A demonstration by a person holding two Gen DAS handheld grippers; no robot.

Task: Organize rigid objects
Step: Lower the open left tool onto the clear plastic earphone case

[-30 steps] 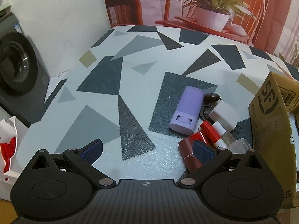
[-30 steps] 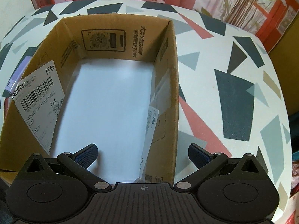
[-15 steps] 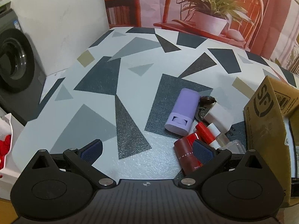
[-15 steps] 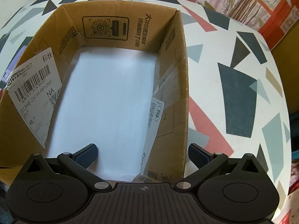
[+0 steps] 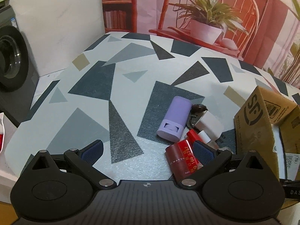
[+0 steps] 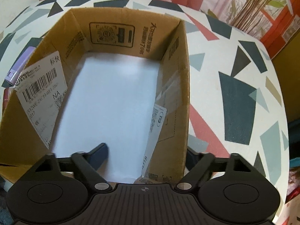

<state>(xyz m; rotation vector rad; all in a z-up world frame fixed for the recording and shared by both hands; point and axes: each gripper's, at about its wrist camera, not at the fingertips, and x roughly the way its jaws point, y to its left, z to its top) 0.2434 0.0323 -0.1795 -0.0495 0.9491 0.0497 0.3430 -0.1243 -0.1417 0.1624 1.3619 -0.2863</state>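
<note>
A cluster of small objects lies on the patterned table: a lilac case [image 5: 173,120], a dark red tube [image 5: 181,161], a red-capped stick [image 5: 195,136], a white block [image 5: 209,124] and a dark clip [image 5: 196,108]. My left gripper [image 5: 148,148] is open, just left of the cluster, its right finger by the red tube. The open cardboard box [image 6: 184,86] has a white bottom. My right gripper [image 6: 146,155] is open and straddles the box's right wall: left finger inside, right finger outside. The box [image 5: 260,123] also shows at the right in the left wrist view.
A washing machine [image 5: 11,63] and a white panel [image 5: 56,24] stand beyond the table's left edge. A backdrop with a printed chair and plant [image 5: 208,18] rises behind the table. An orange-red crate [image 6: 281,24] sits past the table's right edge.
My left gripper has shifted so the object cluster sits nearer its right finger. My right gripper has moved forward and right, so the box's right wall now passes between its fingers.
</note>
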